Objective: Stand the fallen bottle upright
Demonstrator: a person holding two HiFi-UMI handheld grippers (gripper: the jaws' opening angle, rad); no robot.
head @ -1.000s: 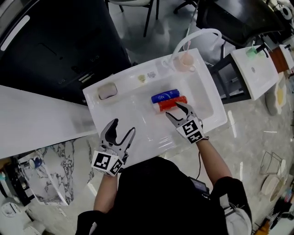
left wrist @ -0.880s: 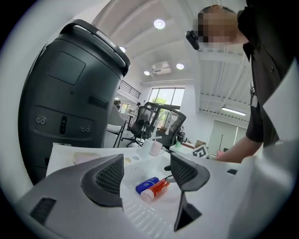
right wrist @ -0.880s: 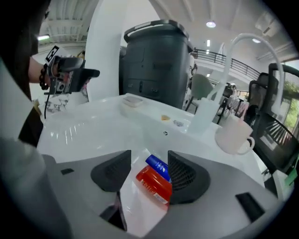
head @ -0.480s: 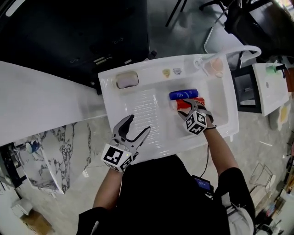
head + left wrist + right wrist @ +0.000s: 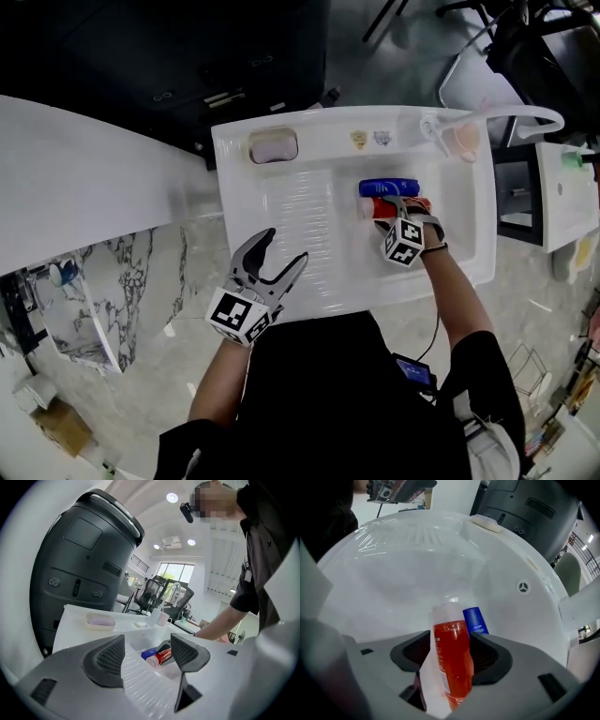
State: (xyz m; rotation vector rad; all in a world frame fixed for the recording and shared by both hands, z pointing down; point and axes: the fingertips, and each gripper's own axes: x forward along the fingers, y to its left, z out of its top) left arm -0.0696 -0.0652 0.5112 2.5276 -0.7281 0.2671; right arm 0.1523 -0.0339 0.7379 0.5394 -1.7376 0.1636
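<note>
Head view: bottles lie side by side in the basin of a white sink (image 5: 281, 216), the red bottle (image 5: 378, 205) on its side with its white cap toward the drainboard and a blue bottle (image 5: 389, 187) just behind it. The right gripper (image 5: 396, 208) reaches over the red one. The left gripper (image 5: 284, 247) hangs over the near edge of the drainboard, well apart from both.

Left gripper view: the left gripper (image 5: 146, 656) is spread wide with nothing between its pads; the red bottle (image 5: 161, 657) shows far off in the basin.

Right gripper view: the right gripper (image 5: 451, 644) is closed on the red bottle (image 5: 453, 667) at mid-body, a pad against each side, with the cap pointing away. The blue bottle (image 5: 475, 619) lies alongside.

It looks like smooth, light plastic, so the rounded wall may twist in the pads when tipped. Any liquid inside would shift. A firm mid-body hold seems best.
</note>
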